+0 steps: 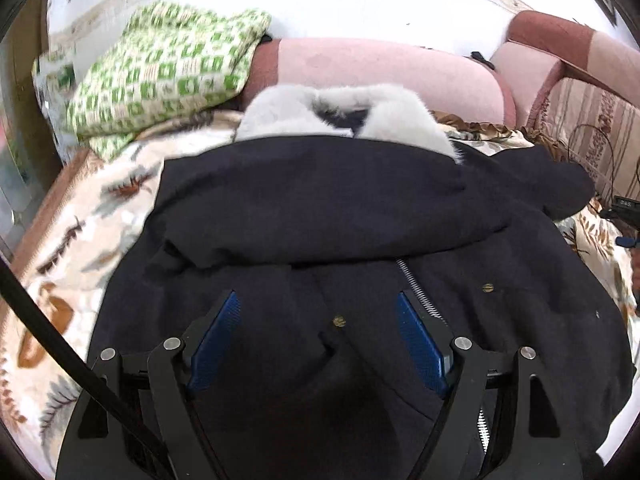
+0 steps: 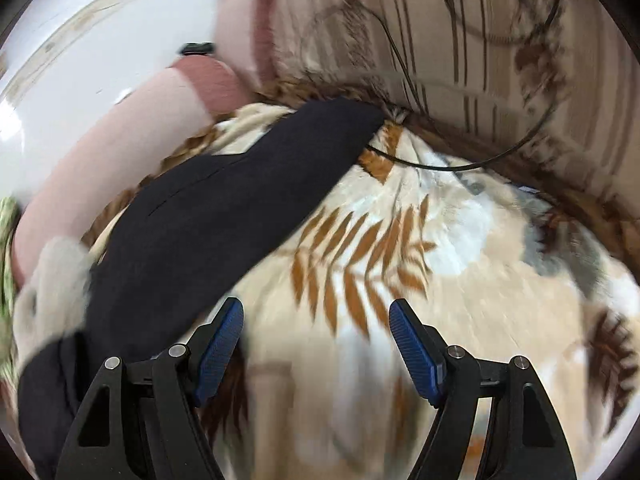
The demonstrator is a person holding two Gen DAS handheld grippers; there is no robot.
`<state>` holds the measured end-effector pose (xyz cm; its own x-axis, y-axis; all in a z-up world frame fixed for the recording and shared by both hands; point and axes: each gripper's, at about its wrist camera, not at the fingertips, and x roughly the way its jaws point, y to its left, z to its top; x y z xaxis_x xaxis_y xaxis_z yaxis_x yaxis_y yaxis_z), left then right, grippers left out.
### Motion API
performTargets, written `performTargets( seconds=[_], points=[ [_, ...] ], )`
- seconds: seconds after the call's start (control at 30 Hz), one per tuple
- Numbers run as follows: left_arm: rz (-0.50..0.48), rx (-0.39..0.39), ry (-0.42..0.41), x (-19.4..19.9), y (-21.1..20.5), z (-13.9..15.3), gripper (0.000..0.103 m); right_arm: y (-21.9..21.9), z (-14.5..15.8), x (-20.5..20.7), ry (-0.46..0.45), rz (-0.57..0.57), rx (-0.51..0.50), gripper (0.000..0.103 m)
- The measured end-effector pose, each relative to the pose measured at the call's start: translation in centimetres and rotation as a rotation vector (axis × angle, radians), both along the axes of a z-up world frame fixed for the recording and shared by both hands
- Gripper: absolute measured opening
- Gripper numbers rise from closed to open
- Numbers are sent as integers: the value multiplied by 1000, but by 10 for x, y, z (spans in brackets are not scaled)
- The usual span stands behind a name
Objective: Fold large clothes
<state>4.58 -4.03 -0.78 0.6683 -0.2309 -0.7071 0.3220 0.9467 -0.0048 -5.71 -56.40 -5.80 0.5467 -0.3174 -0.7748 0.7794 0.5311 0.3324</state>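
Observation:
A dark navy coat [image 1: 340, 208] with a white fur collar [image 1: 348, 116] lies on a leaf-print blanket [image 1: 88, 216]. One sleeve is folded across its chest. My left gripper [image 1: 318, 304] is open and empty, hovering over the coat's front near the zipper [image 1: 416, 284]. In the right wrist view the coat's other sleeve [image 2: 240, 184] stretches out over the blanket [image 2: 440, 280]. My right gripper [image 2: 318, 312] is open and empty, just right of that sleeve, above the blanket.
A green-and-white checked cloth [image 1: 160, 68] is heaped at the back left. Pink sofa cushions [image 1: 384, 72] run behind the coat. A thin dark cable [image 2: 460, 164] loops over the blanket and striped sofa back [image 2: 480, 40]. A black device [image 1: 624, 206] lies at the right.

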Motion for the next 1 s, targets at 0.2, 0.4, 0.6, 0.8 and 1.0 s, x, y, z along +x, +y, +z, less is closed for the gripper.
performTargets(
  seconds=[0.2, 0.4, 0.6, 0.8, 1.0],
  points=[
    [31, -48, 84, 11, 16, -19, 79, -58, -23, 29, -68, -104, 136, 79],
    [32, -38, 127, 15, 15, -34, 79, -85, -37, 49, -64, -155, 126, 84],
    [21, -16, 144, 19, 11, -42, 79, -99, -31, 66, -65, -163, 104, 72],
    [20, -15, 169, 23, 10, -45, 80, -88, 4, 79, -82, -102, 61, 4],
    [38, -22, 157, 21, 14, -42, 80, -21, 91, 80, -134, 53, -108, 3]
  ],
)
